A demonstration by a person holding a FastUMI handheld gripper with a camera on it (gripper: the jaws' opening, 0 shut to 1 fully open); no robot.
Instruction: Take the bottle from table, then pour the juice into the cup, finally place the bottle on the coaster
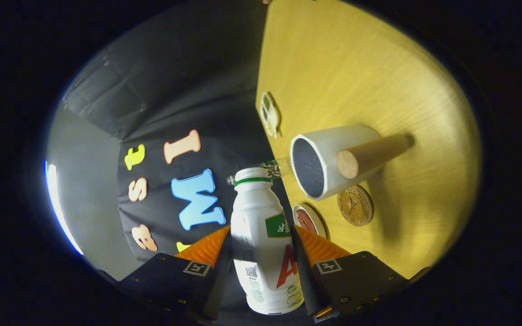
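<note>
**Bottle gripped, tilted beside cup**

My gripper (261, 237) is clenched on the bottle (263, 240): one finger presses each side of its body. The view is rolled, so the table (356, 68) stands on the right like a wall. The bottle is white with a green neck band; its mouth points ahead, near the cup (329, 158) rim and apart from it. I cannot tell whether it is capped. The cup is white with a dark inside and a wooden handle. Just beside the cup lie a round brown coaster (355, 205) and a red-patterned coaster (308, 220); a third coaster (269, 114) lies farther off.
</note>
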